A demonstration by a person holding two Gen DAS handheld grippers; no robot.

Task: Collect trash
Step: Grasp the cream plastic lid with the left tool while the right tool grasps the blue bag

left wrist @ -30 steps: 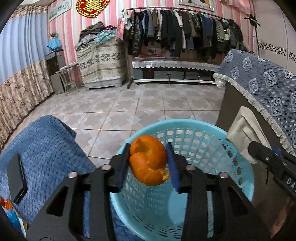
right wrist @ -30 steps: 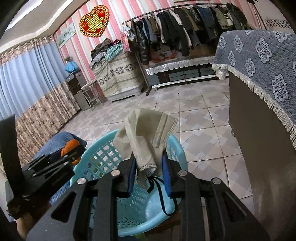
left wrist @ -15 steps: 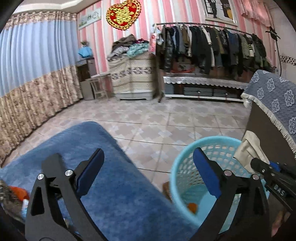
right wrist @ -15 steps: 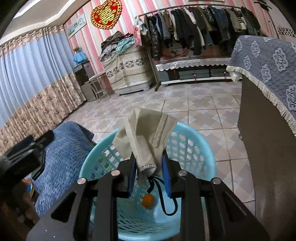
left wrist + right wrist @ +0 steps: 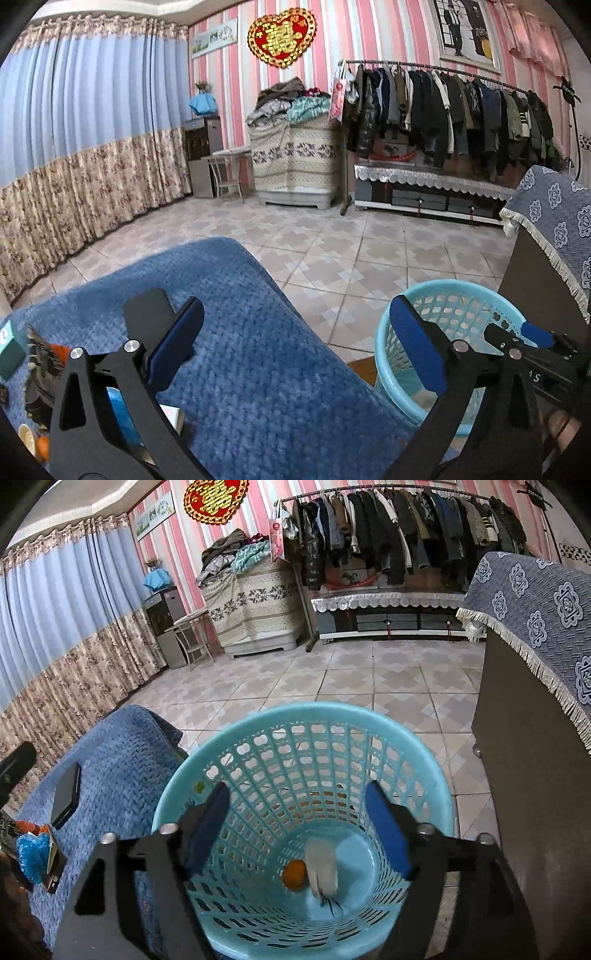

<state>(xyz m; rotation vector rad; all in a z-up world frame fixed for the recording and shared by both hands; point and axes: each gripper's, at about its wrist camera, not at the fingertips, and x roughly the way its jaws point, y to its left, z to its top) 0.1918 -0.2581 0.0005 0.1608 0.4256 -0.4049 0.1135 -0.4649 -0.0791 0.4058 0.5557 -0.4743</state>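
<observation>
Hanging above the turquoise basket (image 5: 417,753), the right gripper (image 5: 299,830) is seen with its jaws opening wide and nothing between the blue pads. Down on the basket's floor an orange peel (image 5: 294,874) lies touching a pale cloth (image 5: 322,871), which is blurred, so it may be caught in mid-fall; a dark cord trails from its near end. Left of the basket a blue knitted blanket (image 5: 122,753) is spread, and on it a black phone (image 5: 66,794) lies flat. Near the blanket's near left corner a crumpled blue wrapper (image 5: 31,851) and an orange scrap are piled together, though their exact kind cannot be told. In the left wrist view the left gripper (image 5: 295,339) is held over the blanket, to the left of the basket (image 5: 458,295), with its jaws opening to their widest and empty. Small items are glimpsed at the near left edge of that view, partly hidden behind the gripper's frame. Beyond, a tiled floor (image 5: 369,243) runs to a far rack of dark clothes (image 5: 461,107). At the right a dark cabinet stands draped with a patterned grey-blue cover (image 5: 535,602).
</observation>
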